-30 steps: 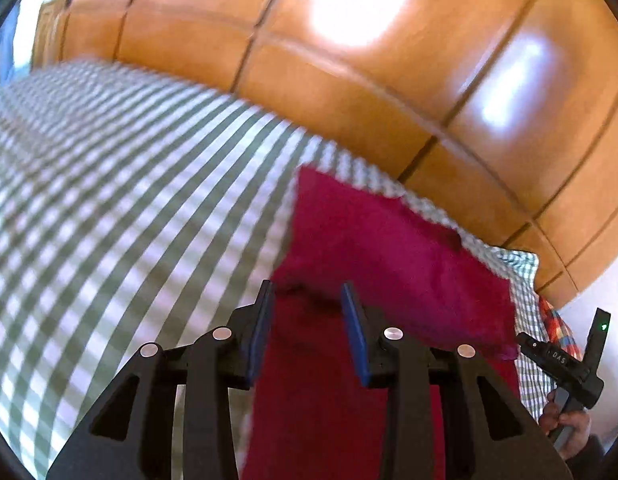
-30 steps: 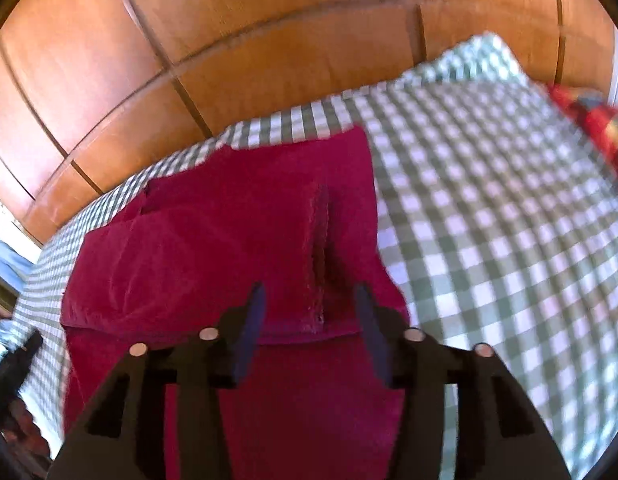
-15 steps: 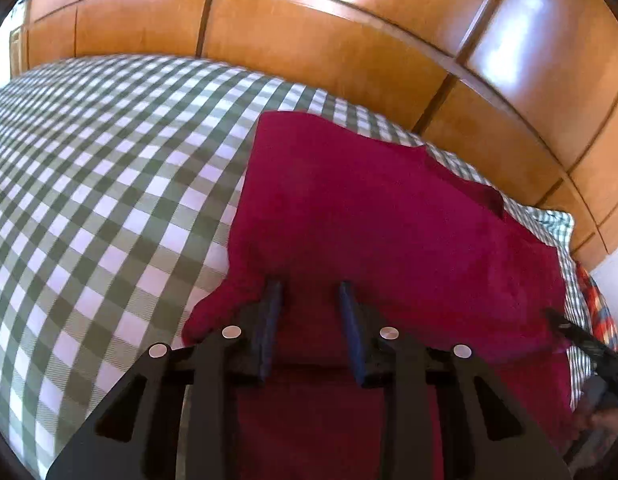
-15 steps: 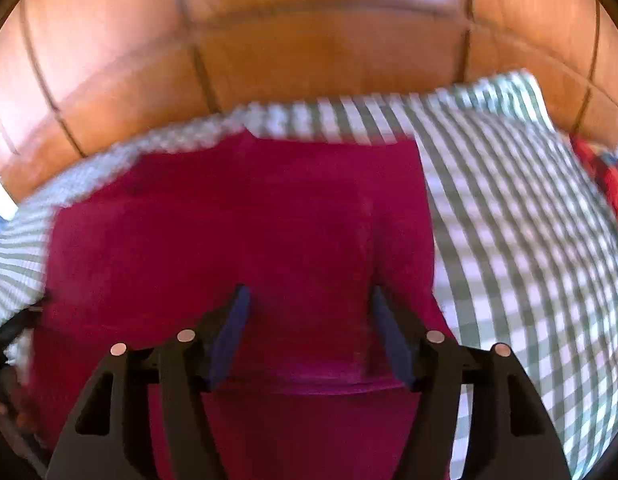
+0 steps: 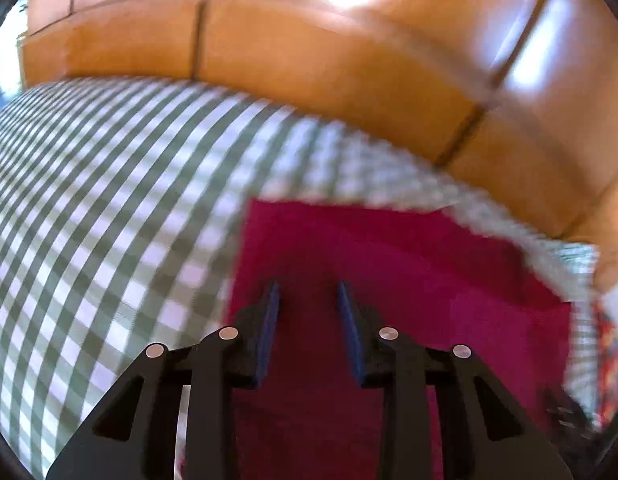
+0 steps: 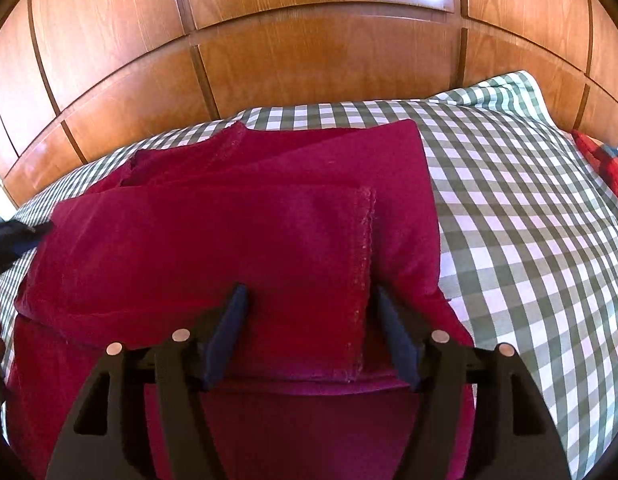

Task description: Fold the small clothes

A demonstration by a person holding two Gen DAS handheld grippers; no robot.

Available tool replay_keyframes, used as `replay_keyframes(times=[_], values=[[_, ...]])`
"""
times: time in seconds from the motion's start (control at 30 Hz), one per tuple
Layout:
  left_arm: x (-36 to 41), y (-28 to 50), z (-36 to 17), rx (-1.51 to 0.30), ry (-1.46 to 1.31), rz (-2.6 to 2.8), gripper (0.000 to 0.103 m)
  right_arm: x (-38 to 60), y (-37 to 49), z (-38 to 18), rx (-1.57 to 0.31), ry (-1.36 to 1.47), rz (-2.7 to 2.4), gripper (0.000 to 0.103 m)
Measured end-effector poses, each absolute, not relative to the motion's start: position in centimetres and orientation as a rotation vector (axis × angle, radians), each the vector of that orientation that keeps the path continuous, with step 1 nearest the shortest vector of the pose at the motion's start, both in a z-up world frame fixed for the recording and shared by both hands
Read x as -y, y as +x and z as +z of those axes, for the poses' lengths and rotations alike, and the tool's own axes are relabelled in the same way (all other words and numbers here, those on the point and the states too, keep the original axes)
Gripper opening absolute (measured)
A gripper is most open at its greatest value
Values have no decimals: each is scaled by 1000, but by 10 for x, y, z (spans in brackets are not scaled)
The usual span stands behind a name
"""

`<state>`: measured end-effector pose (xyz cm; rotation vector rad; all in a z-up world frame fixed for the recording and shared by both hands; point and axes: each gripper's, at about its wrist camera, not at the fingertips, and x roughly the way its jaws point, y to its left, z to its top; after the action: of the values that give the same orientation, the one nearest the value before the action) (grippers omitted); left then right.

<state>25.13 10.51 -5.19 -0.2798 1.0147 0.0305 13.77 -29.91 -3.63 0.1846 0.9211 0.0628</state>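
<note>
On the checked bedspread [image 6: 529, 208], red garment [image 6: 229, 240]; right gripper [image 6: 309, 312] widening, left gripper [image 5: 309, 304] narrow, both empty.

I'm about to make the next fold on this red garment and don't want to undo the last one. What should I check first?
1. Folded layer of the red garment lies flat on the checked bedspread: ok.
2. Right hand-held gripper released, jaws just opened, straddling the stitched hem: ok.
3. Left hand-held gripper free of cloth: cannot tell, blurred.
4. Left edge of the garment straight: cannot tell, blurred.
5. Far left corner tidy: not ok, a flap sticks out.
</note>
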Motion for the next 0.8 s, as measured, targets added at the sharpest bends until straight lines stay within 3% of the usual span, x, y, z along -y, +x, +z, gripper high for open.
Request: replay_keyframes(times=[0.27, 0.33, 0.5, 0.63, 0.8], values=[[-99, 233, -40, -968, -201, 58, 30, 297, 140, -39, -919, 186, 64, 70], [-99, 213, -27, -957, -190, 62, 50, 298, 140, -39, -917, 186, 65, 70], [-100, 157, -2, -913, -171, 23, 51, 296, 141, -36, -921, 181, 58, 70], [-99, 119, 12, -888, -167, 0, 57, 292, 133, -29, -931, 165, 44, 87], [-98, 87, 16, -888, -142, -27, 57, 288, 109, -17, -924, 163, 30, 93]])
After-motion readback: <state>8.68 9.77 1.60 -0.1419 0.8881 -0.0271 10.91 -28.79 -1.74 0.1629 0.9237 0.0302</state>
